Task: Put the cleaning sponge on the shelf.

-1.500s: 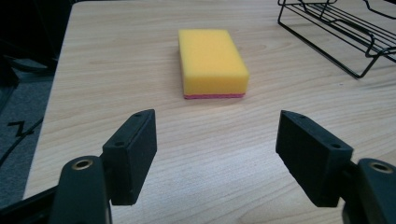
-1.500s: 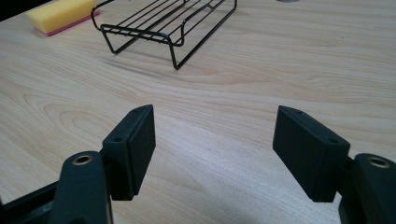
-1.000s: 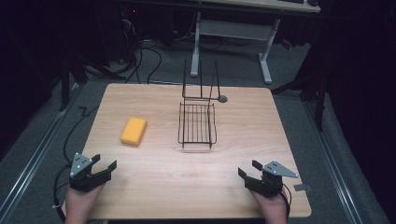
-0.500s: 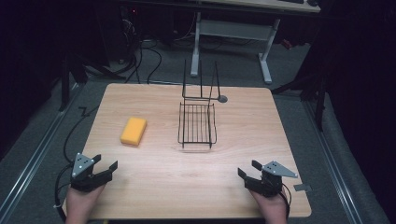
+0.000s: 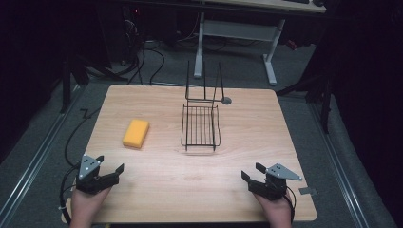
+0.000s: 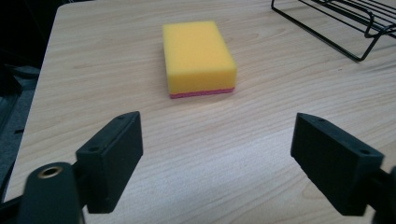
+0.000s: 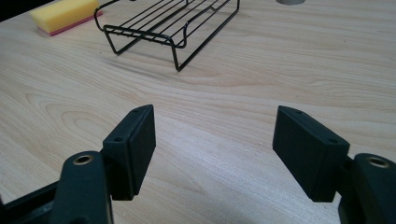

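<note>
Left gripper (image 5: pixel 110 172) low over the near left corner of the light wooden table (image 5: pixel 157 190), held in a hand (image 5: pixel 85 206) entering from the bottom edge, grey three-cornered plate on top. Jaws just opened and now spread wide, nothing between them but bare wood grain, as seen in the left gripper view (image 6: pixel 217 158). Pointed toward the yellow rectangular foam sponge with a thin pink underside (image 6: pixel 198 58), lying flat on the table ahead of the jaws, well apart from them and untouched.

In the high view, sponge (image 5: pixel 136 133) on the left half of the table, beyond the left gripper, with its long side running slightly aslant. To its right, near the table's middle, a black wire rack (image 5: pixel 200 126) with an upright wire frame at its far end; sponge and rack apart, not touching. Small grey round cap (image 5: pixel 226 100) set in the table just beside the rack's far right corner.

Right gripper (image 5: pixel 253 173) over the near right part of the table, also held in a hand (image 5: pixel 274 211). Jaws spread wide and empty, bare table between them in the right gripper view (image 7: pixel 214 140), rack (image 7: pixel 170 23) ahead and sponge (image 7: pixel 63 15) at far left beyond it.

2 grippers well apart from each other, both near the person's edge.
</note>
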`<state>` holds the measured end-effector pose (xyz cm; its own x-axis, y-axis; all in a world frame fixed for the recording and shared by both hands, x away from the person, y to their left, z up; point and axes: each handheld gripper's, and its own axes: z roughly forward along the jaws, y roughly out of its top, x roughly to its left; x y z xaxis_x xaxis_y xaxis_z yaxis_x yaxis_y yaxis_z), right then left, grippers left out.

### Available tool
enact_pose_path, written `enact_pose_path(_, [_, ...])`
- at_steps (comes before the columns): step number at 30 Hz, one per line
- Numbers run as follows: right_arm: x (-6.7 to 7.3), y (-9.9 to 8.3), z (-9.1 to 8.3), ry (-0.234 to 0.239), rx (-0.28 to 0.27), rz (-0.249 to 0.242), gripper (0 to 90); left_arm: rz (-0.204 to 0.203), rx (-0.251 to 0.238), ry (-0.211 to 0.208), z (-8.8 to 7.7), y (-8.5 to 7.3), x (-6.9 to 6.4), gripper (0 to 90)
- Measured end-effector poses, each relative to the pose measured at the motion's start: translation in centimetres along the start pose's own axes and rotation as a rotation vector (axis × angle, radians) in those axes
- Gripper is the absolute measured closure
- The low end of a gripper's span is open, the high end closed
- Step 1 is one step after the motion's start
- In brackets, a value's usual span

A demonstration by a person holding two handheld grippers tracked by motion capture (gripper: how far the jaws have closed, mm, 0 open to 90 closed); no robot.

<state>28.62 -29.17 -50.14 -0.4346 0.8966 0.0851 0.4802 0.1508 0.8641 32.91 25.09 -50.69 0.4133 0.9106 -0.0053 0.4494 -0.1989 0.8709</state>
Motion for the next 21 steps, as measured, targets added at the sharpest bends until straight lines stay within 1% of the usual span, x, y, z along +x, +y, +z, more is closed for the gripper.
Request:
enact_pose_path(2, [0.0,0.0,0.0,0.0,0.0,-0.003,30.2,0.005,0.001,0.0,0.2,0.1,-0.2,15.3])
enact_pose_path(6, [-0.1,0.0,0.0,0.008,0.003,-0.001,30.3,0.024,0.026,-0.001,1.2,0.8,-0.9,14.7])
enact_pose_path(7, [-0.1,0.0,0.0,0.01,-0.003,-0.001,30.3,0.045,0.043,-0.002,1.7,1.1,-1.2,14.4])
enact_pose_path(8, [-0.1,0.0,0.0,0.01,-0.003,-0.001,30.3,0.045,0.043,-0.002,1.7,1.1,-1.2,14.4])
enact_pose_path(9, [-0.2,0.0,-0.1,0.011,-0.005,-0.002,30.2,0.056,0.06,-0.007,2.1,1.4,-1.3,14.4])
enact_pose_path(11, [-0.2,0.0,-0.2,0.011,-0.005,-0.003,30.3,0.062,0.065,-0.004,2.3,1.5,-1.3,14.3])
enact_pose_path(14, [-0.3,0.0,-0.3,0.013,-0.009,-0.003,30.3,0.066,0.075,0.003,2.9,1.9,-1.2,14.3])
enact_pose_path(15, [-0.3,0.1,-0.3,0.014,-0.011,-0.001,30.2,0.061,0.078,0.005,3.3,2.1,-1.1,14.3])
enact_pose_path(16, [-0.3,0.1,-0.3,0.015,-0.014,-0.006,30.3,0.061,0.078,0.005,3.3,2.1,-1.1,14.3])
enact_pose_path(21, [-0.2,0.2,-0.2,0.02,-0.012,-0.011,30.2,0.04,0.087,0.011,4.4,2.8,-0.6,13.6])
